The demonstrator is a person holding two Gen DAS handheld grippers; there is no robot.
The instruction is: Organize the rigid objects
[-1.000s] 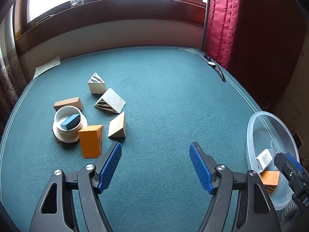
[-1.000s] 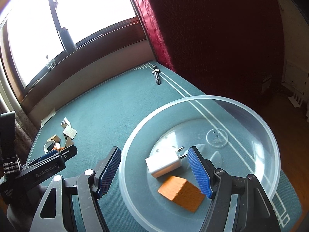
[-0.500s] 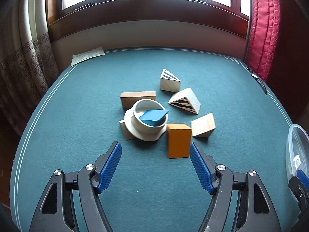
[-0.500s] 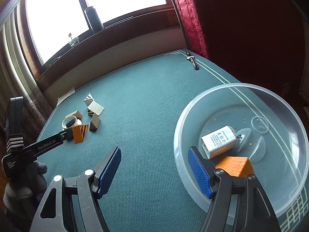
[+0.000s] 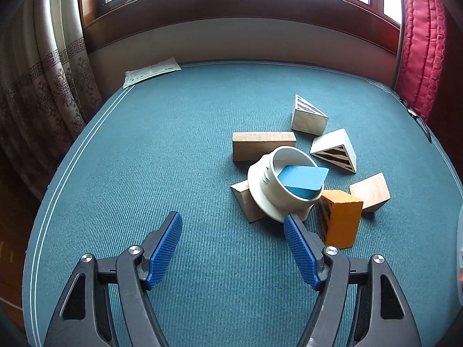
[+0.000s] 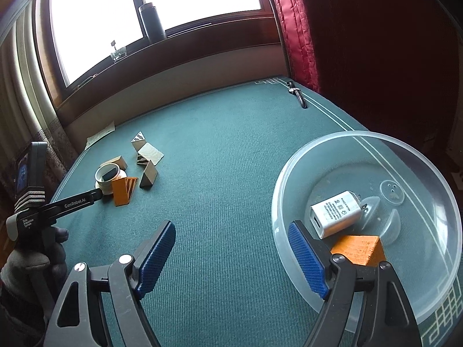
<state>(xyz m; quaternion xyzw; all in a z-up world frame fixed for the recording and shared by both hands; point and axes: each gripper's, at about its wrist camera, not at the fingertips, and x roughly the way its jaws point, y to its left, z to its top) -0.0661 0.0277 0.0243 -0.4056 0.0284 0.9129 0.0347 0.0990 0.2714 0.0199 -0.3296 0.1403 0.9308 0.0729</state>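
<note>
The left gripper [image 5: 233,219] is hovering with jaws apart, empty, just before the white round plastic cup [image 5: 285,185]. The right gripper [image 6: 231,230] is opening, empty, beside the clear round plastic bowl [image 6: 428,260].

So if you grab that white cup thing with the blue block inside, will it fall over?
Probably it would wobble. The white cup already sits tilted, propped on a wooden block under its rim, so a nudge could tip it. The blue block looks loose inside and sticks above the rim, so it might slide out. The cup looks like hard, smooth plastic, perhaps slippery.
</note>
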